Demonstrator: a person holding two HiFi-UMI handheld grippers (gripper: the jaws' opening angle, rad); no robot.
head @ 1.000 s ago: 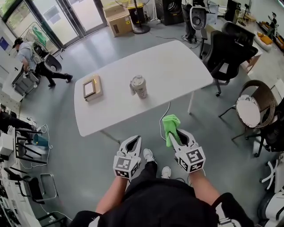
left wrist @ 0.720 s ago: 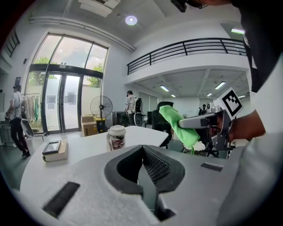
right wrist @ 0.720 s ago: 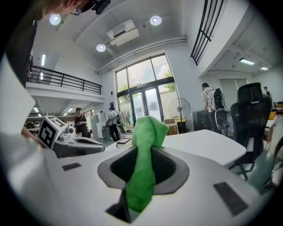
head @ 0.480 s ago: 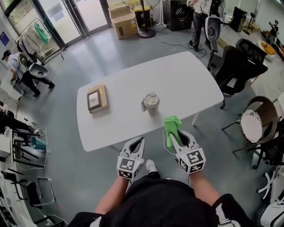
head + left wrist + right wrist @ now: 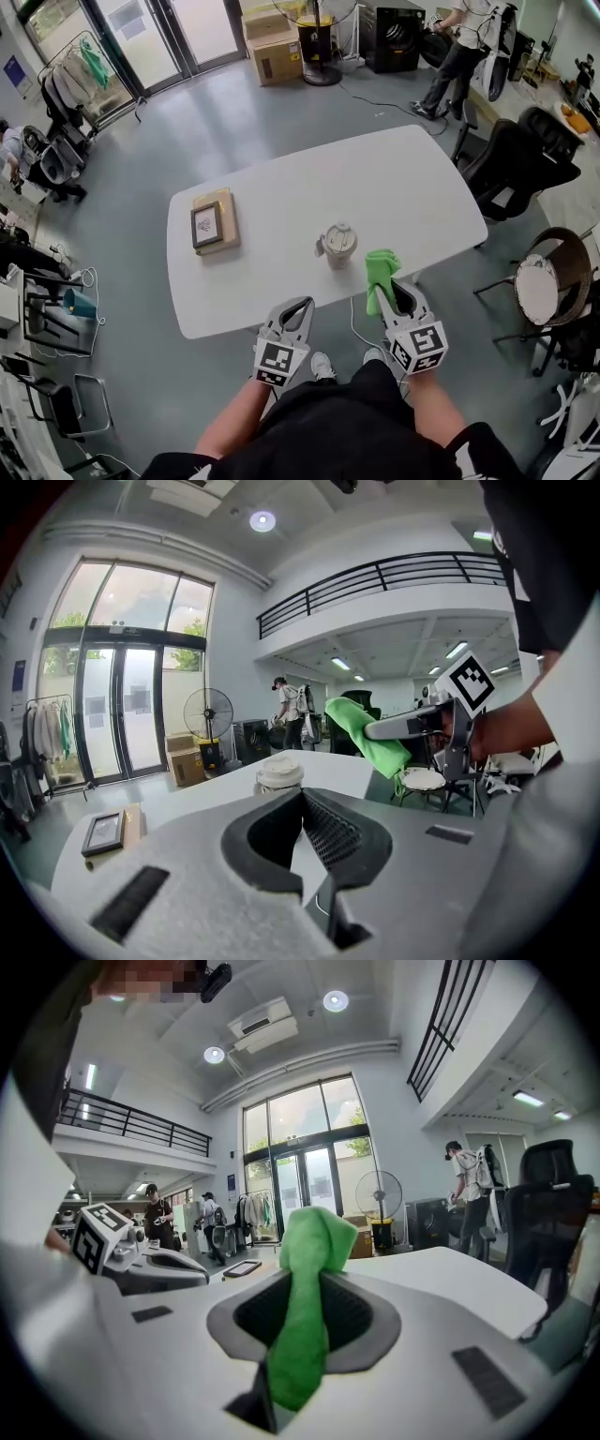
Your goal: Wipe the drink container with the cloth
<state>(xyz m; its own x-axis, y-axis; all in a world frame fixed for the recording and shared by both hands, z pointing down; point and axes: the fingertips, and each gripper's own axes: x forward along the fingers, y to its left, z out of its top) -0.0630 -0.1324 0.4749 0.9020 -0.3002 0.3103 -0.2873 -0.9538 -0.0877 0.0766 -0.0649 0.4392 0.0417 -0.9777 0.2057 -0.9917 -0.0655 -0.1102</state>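
Observation:
The drink container (image 5: 337,246), a beige cup with a lid, stands upright on the white table (image 5: 281,202) near its front edge; the left gripper view shows the drink container (image 5: 279,772) just beyond the jaws. My right gripper (image 5: 390,287) is shut on a green cloth (image 5: 382,273), which sticks up out of the jaws and hangs right of the cup, apart from it. In the right gripper view the green cloth (image 5: 309,1279) fills the jaw gap. My left gripper (image 5: 301,306) is shut and holds nothing, hovering at the table's front edge below the cup.
A framed picture on a wooden board (image 5: 212,225) lies at the table's left. Black office chairs (image 5: 516,159) stand to the right, with a round wicker chair (image 5: 544,272). A cable (image 5: 356,323) trails on the floor under the table edge. People stand far off.
I have come closer to the table: cup and table now sit nearer in view. Both grippers moved forward to the table's front edge, the cloth still in the right one.

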